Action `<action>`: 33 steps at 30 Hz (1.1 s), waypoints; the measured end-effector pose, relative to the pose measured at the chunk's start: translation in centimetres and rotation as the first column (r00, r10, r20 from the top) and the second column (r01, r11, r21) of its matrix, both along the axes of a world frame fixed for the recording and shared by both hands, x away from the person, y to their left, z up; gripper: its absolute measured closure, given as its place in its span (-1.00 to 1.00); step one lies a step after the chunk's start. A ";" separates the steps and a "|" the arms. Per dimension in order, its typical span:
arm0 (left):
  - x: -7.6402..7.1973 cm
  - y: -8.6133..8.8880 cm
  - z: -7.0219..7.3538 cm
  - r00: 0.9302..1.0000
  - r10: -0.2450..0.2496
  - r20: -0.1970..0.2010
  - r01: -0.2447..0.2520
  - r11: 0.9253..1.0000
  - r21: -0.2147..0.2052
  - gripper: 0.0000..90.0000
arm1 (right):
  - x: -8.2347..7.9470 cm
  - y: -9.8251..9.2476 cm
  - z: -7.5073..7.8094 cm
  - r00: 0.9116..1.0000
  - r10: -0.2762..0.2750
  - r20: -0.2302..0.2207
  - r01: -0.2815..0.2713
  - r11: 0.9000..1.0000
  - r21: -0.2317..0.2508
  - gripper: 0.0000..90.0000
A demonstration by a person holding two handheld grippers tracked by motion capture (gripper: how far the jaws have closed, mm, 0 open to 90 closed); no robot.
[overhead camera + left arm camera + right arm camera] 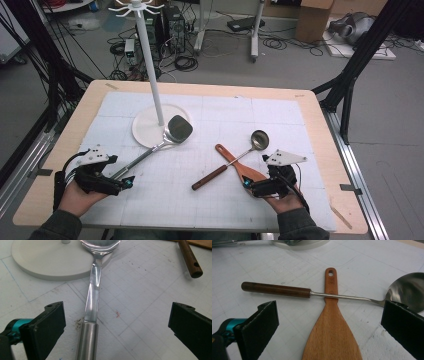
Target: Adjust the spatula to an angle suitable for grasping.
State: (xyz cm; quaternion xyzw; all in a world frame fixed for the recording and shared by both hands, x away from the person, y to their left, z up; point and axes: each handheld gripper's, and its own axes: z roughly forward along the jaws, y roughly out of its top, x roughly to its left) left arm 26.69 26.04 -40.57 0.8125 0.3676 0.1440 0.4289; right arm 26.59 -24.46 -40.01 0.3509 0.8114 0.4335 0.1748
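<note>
A steel spatula (172,132) lies on the white mat, its blade resting on the round base of a white hook stand (150,127). Its handle (87,340) runs between the wide-apart jaws of my left gripper (129,181), which is open and not touching it. A wooden spatula (237,164) lies right of centre, with a steel ladle with a dark wooden handle (235,162) crossing over it. My right gripper (246,184) is open at the wooden spatula's broad blade (332,335). The ladle's shaft (342,297) lies across the spatula's neck.
The white stand's pole (150,65) rises from its base at the mat's back left and carries hooks on top. The mat (210,200) covers a wooden table (325,130). Black frame legs and cables stand on the floor beyond the table.
</note>
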 end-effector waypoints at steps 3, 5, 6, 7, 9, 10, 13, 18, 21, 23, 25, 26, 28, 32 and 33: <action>0.2 0.0 0.0 1.000 -0.002 -0.001 0.002 1.000 -0.002 -0.96 | 0.1 -0.1 -0.1 1.000 0.004 -0.008 -0.004 1.000 -0.001 -0.99; 0.2 -0.1 -0.1 1.000 -0.002 -0.006 0.002 1.000 0.000 -0.96 | 0.1 -0.1 -0.1 1.000 0.003 -0.003 -0.003 1.000 0.004 -0.99; 0.2 -0.1 -0.1 1.000 -0.002 -0.006 0.002 1.000 0.001 -0.96 | 0.1 -0.1 -0.1 1.000 0.003 -0.003 -0.003 1.000 0.004 -0.99; 0.2 -0.1 -0.1 1.000 -0.003 -0.008 0.003 1.000 0.003 -0.96 | 0.1 -0.1 -0.1 1.000 0.003 -0.002 -0.003 1.000 0.003 -0.99; 0.1 -0.1 -0.1 1.000 -0.002 -0.005 0.002 1.000 -0.001 -0.96 | 0.1 -0.1 -0.1 1.000 0.002 -0.002 -0.002 1.000 0.001 -0.99; 0.1 -0.1 -0.1 1.000 -0.002 -0.004 0.002 1.000 -0.001 -0.96 | 0.1 -0.1 -0.1 1.000 -0.002 -0.010 0.002 1.000 -0.001 -0.99; 0.1 -0.1 -0.1 1.000 -0.001 -0.007 0.001 1.000 0.002 -0.96 | 0.1 -0.2 -0.1 1.000 -0.003 -0.006 0.003 1.000 -0.001 -0.99; 0.9 -0.2 -0.2 1.000 0.006 -0.011 -0.006 1.000 0.009 -0.96 | 0.1 -0.1 -0.1 1.000 -0.003 -0.004 0.003 1.000 -0.004 -0.99; 1.3 -0.3 -0.2 1.000 0.000 -0.012 0.000 1.000 0.011 -0.94 | 0.1 -0.2 -0.1 1.000 -0.004 -0.004 0.004 1.000 -0.004 -0.99; 1.9 -0.5 -0.3 1.000 0.003 -0.017 -0.003 1.000 0.019 -0.94 | 0.0 -0.2 -0.1 1.000 -0.005 -0.005 0.005 1.000 -0.003 -0.99; 2.4 -0.5 -0.4 1.000 0.011 -0.023 -0.011 1.000 0.019 -0.91 | 0.0 -0.2 0.0 1.000 -0.006 -0.001 0.006 1.000 -0.004 -0.99; 2.7 -0.5 -0.5 1.000 0.016 -0.023 -0.015 1.000 0.019 -0.86 | -0.1 -0.3 -0.1 1.000 -0.010 -0.004 0.010 1.000 -0.005 -0.99; 3.2 -0.6 -0.7 0.999 0.026 -0.033 -0.024 0.999 0.037 -0.80 | -0.2 -0.4 -0.1 1.000 -0.013 -0.001 0.013 1.000 -0.007 -0.99; 3.6 -0.7 -1.0 0.999 0.026 -0.048 -0.023 0.998 0.053 -0.65 | -0.3 -0.5 -0.1 1.000 -0.020 -0.001 0.020 1.000 -0.005 -0.99; 3.8 -0.7 -1.1 0.998 0.024 -0.052 -0.021 0.998 0.058 -0.60 | -0.3 -0.5 -0.1 1.000 -0.020 0.000 0.020 1.000 -0.005 -0.99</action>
